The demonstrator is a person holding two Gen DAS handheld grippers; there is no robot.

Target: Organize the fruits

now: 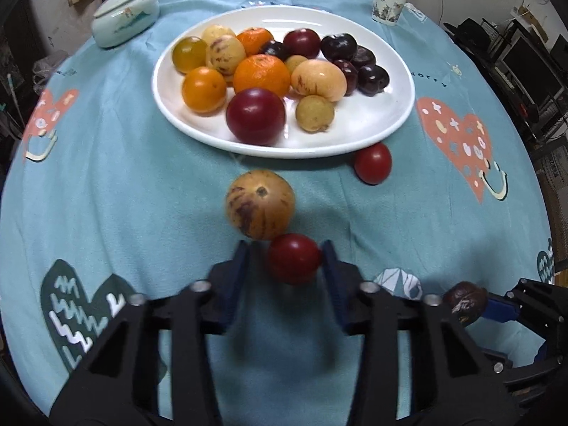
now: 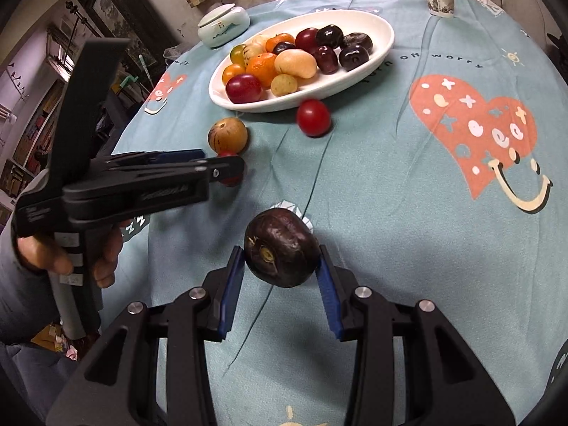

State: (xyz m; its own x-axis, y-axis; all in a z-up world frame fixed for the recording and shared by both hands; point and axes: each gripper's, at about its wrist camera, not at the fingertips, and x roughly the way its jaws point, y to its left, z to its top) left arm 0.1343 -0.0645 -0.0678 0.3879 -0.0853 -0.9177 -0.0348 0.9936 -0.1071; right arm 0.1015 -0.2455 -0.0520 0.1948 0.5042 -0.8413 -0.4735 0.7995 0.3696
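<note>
A small red fruit (image 1: 294, 258) lies on the teal cloth between the jaws of my left gripper (image 1: 287, 248). The right pad touches it and a strip of cloth shows by the left pad, so this gripper is open. Just beyond sits a striped yellow fruit (image 1: 260, 204). My right gripper (image 2: 282, 259) is shut on a dark purple wrinkled fruit (image 2: 282, 248), held a little above the cloth. A white oval plate (image 1: 401, 106) holds several oranges, plums and striped yellow fruits. Another red fruit (image 1: 372, 163) rests against its near rim.
A pale lidded ceramic jar (image 1: 124, 17) stands at the far left of the round table and a paper cup (image 1: 388, 3) at the far right. A hand (image 2: 64, 255) holds the left gripper's handle. Shelves and clutter lie past the table's edge.
</note>
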